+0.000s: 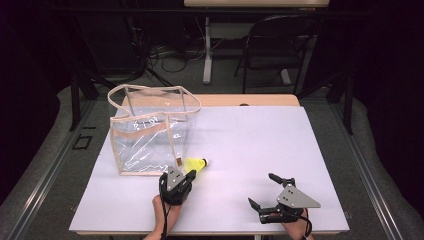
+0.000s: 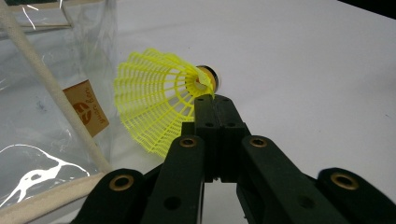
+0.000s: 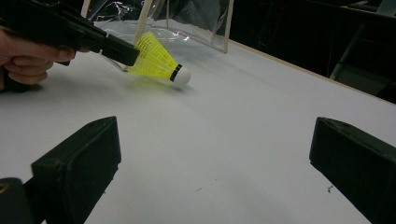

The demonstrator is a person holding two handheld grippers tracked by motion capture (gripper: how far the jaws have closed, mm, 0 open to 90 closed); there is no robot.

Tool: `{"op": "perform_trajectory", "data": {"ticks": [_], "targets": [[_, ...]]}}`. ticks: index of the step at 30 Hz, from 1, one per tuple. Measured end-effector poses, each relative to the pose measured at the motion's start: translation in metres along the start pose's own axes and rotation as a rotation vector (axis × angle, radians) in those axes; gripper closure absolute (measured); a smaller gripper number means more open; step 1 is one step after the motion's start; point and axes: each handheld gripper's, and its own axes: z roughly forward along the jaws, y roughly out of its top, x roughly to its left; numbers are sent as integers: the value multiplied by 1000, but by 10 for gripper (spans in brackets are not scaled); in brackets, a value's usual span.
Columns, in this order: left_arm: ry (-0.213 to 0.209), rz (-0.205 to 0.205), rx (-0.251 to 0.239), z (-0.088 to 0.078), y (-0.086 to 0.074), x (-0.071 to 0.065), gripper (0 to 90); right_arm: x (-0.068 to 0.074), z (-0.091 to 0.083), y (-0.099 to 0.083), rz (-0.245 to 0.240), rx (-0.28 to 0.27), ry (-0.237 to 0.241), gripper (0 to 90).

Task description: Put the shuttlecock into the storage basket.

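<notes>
Yellow shuttlecock (image 2: 156, 100) pinched in left tool (image 2: 214, 101) (skirt rim).

Shuttlecock (image 1: 196, 163) on table (image 1: 250, 150) — just right of bag (image 1: 150, 131).

Worktop (image 1: 260, 150) evenly lit from overhead, bright white; surroundings fall to near black. High view is soft and low-res, slight purple cast at the dark edges. Shadows are faint and short: a soft one under the shuttlecock (image 3: 161, 63), a weak one below the right tool (image 1: 272, 192). White glare streaks on the clear bag (image 2: 32, 140). Left gripper view: near tool links (image 2: 219, 140) slightly soft, shuttlecock mesh sharp. Right gripper view: close jaw blocks blurred, background dim.
</notes>
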Motion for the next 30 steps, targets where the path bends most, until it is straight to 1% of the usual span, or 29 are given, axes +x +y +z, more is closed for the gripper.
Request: {"op": "perform_trajectory", "data": {"ticks": [7, 11, 16, 30], "targets": [[1, 8, -16, -3, 2, 2, 900, 0, 0, 0, 0, 0, 0, 16], [-8, 18, -26, -4, 4, 2, 900, 0, 0, 0, 3, 1, 1, 16], [-5, 34, -32, -6, 6, 3, 900, 0, 0, 0, 0, 1, 0, 16], [-5, 55, -59, -10, 11, 7, 900, 0, 0, 0, -3, 1, 0, 17]]}}
